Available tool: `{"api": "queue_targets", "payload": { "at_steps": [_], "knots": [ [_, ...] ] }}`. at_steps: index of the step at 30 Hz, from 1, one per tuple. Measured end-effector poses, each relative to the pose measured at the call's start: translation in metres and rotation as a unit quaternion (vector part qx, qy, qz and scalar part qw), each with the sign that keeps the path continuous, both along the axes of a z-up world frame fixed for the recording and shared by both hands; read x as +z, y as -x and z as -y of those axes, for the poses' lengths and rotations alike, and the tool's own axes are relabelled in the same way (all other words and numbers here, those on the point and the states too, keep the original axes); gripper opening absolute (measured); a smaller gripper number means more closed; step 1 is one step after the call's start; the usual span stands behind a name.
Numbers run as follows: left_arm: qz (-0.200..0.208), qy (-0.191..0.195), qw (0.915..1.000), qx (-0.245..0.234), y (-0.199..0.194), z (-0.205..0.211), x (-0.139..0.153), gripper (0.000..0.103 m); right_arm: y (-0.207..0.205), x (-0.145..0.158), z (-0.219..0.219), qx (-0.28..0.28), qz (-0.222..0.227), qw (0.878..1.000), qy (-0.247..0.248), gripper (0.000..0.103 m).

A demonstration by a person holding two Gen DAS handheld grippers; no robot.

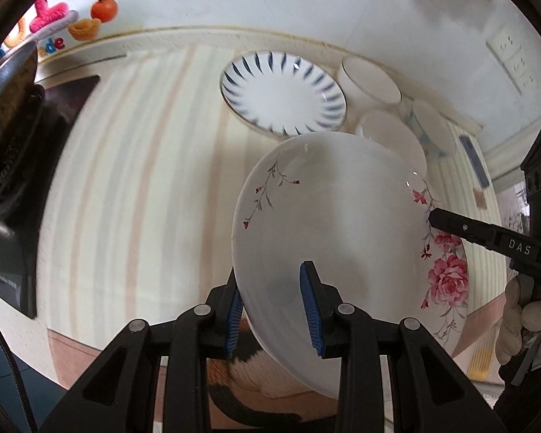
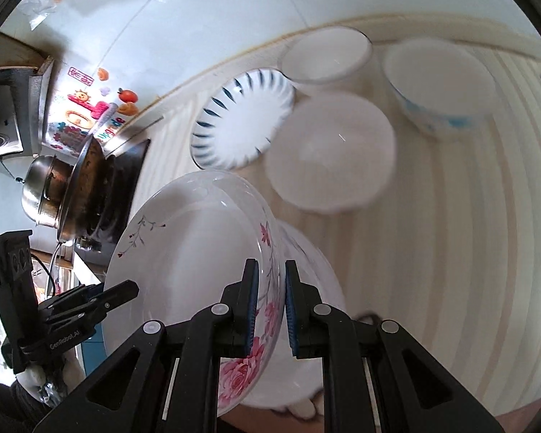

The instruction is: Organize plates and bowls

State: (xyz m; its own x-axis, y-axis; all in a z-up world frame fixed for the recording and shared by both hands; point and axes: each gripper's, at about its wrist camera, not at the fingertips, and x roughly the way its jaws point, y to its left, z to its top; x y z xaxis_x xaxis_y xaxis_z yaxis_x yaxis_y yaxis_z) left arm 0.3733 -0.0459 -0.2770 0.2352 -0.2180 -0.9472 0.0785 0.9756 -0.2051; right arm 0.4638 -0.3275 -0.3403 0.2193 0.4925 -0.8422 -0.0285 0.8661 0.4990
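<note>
The worktop [image 2: 451, 252], under a striped cloth, carries the blue-rayed plate [image 2: 241, 115] and three white bowls [image 2: 331, 151] grouped near the wall, apparently sorted by kind. The floral plate [image 1: 335, 216] is held tilted above the cloth, clear of them. The left claw [image 1: 274, 306] and right claw [image 2: 272, 306] each pinch opposite rims, presumably to steady the wide dish.
</note>
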Motion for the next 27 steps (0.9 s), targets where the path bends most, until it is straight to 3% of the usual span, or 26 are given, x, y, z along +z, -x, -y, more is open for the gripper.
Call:
{"api": "queue_targets", "payload": {
  "at_steps": [14, 22, 27],
  "knots": [
    [-0.062, -0.042, 0.9971, -0.013, 0.011, 0.019, -0.052, 0.028, 0.028, -0.05, 0.011, 0.005, -0.026, 1.0, 0.002, 0.016],
    [-0.065, -0.052, 0.9965, -0.008, 0.006, 0.024, -0.055, 0.027, 0.027, -0.058, 0.01, 0.01, -0.033, 0.999, -0.002, 0.015],
    [-0.075, -0.066, 0.9949, -0.012, 0.004, 0.021, -0.062, 0.027, 0.029, -0.062, 0.006, 0.01, -0.065, 0.998, -0.005, 0.019]
  ]
}}
